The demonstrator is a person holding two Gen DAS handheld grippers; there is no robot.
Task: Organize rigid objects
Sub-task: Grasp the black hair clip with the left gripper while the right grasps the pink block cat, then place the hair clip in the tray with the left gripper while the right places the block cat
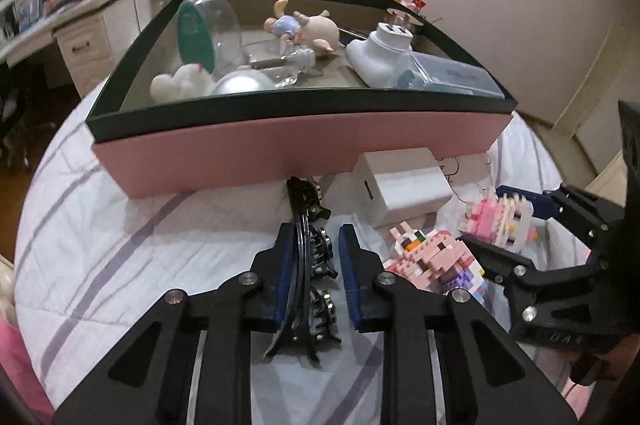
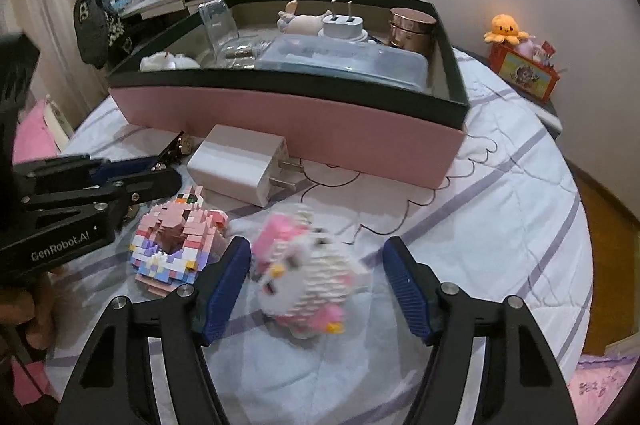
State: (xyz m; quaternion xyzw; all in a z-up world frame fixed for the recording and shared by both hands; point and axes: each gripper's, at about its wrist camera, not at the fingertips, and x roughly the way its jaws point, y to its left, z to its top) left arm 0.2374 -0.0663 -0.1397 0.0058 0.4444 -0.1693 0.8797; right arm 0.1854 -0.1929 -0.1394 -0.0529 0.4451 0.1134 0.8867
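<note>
The pink box (image 1: pixel 304 149) walls off the bed ahead of me, its dark rim above my fingers, with open quilt (image 1: pixel 120 265) to my left. My left gripper (image 1: pixel 314 257) is narrowed on the black hair claw (image 1: pixel 316 253). My right gripper (image 2: pixel 316 289) stands partly open around the white-and-pink brick figure (image 2: pixel 308 269), whose face only the right view shows, pads not pressing.
</note>
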